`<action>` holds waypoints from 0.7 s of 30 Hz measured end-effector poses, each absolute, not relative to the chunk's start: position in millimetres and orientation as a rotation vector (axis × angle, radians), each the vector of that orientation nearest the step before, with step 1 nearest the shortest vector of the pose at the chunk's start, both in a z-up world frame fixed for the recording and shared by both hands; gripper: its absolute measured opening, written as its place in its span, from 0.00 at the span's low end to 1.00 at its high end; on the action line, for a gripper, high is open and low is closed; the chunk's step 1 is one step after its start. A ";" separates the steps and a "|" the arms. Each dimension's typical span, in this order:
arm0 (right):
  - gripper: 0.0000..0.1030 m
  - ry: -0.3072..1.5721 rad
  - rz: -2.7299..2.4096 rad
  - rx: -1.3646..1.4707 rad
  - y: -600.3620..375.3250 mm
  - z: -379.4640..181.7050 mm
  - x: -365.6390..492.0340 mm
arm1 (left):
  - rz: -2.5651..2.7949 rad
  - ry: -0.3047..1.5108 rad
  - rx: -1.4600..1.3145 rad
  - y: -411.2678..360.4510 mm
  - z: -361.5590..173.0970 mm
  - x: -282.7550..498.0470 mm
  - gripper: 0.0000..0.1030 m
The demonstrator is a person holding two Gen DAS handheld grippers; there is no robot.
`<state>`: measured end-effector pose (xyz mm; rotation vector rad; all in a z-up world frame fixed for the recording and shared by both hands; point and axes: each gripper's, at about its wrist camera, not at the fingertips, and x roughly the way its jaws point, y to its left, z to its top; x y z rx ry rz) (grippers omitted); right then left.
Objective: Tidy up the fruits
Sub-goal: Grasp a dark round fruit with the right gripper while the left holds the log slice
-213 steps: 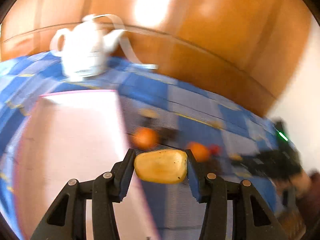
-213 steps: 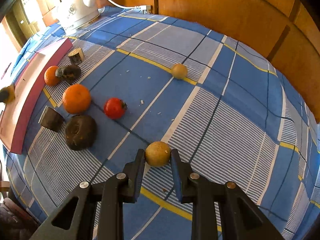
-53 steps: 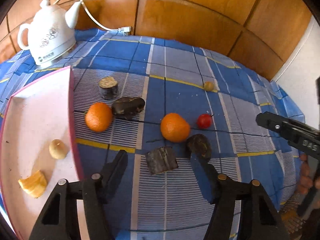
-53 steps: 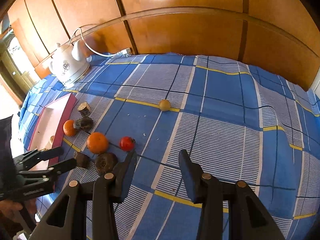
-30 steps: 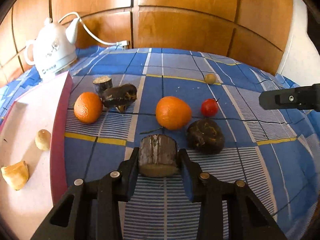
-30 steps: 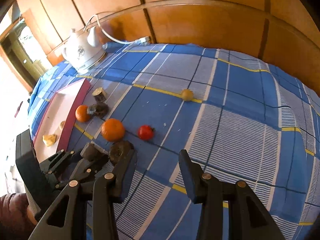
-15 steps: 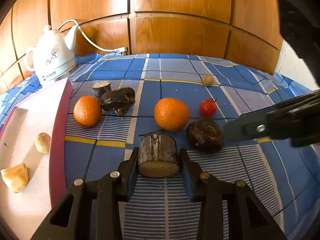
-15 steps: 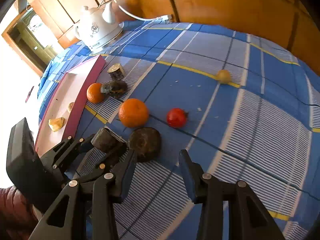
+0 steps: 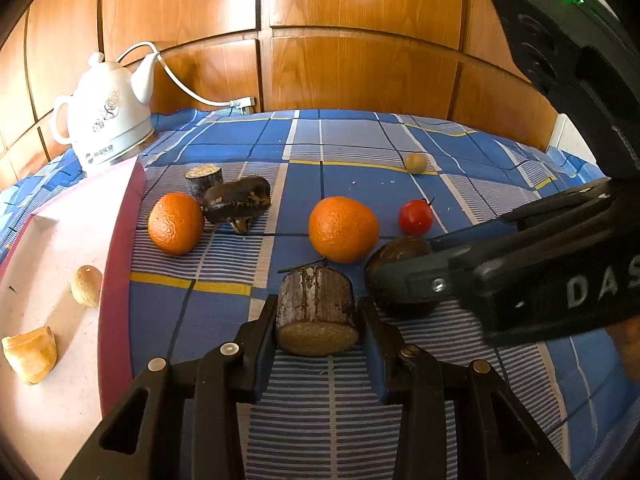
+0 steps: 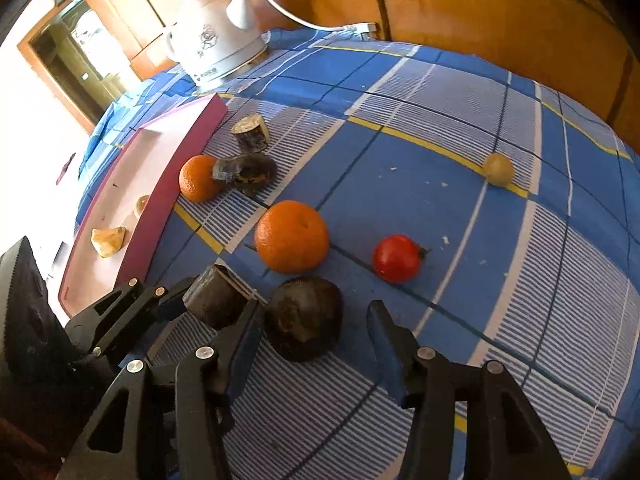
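My left gripper [image 9: 318, 322] is shut on a dark cut sugarcane piece [image 9: 316, 310], also seen in the right wrist view [image 10: 216, 300]. My right gripper [image 10: 316, 338] is open, its jaws either side of a dark round fruit [image 10: 304, 326], which shows behind the right gripper in the left wrist view [image 9: 394, 254]. On the blue checked cloth lie a large orange [image 9: 343, 228], a small orange [image 9: 175, 224], a red tomato [image 9: 416, 217], a dark oblong fruit [image 9: 236, 200], another sugarcane stub [image 9: 203, 178] and a small tan fruit [image 9: 415, 162].
A pink tray [image 9: 60, 360] at the left holds a small tan fruit [image 9: 86, 286] and a yellow piece [image 9: 30, 354]. A white kettle [image 9: 108, 120] with its cord stands at the back left. Wooden wall panels run behind the table.
My right gripper has come down and closer, so its open jaws now flank the dark round fruit. My left gripper stays shut on the sugarcane piece.
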<state>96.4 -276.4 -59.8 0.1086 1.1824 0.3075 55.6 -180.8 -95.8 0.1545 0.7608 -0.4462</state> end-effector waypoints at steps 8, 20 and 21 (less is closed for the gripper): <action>0.43 1.183 0.297 0.011 -268.6 -58.3 94.3 | -0.447 0.763 0.161 -180.6 -95.5 55.9 0.38; 0.42 1.224 0.290 0.085 -283.4 -60.5 96.2 | -0.499 0.927 0.039 -167.8 -83.4 74.5 0.34; 0.42 1.225 0.282 0.087 -285.5 -60.7 96.7 | -0.506 0.938 0.021 -166.2 -82.0 73.8 0.34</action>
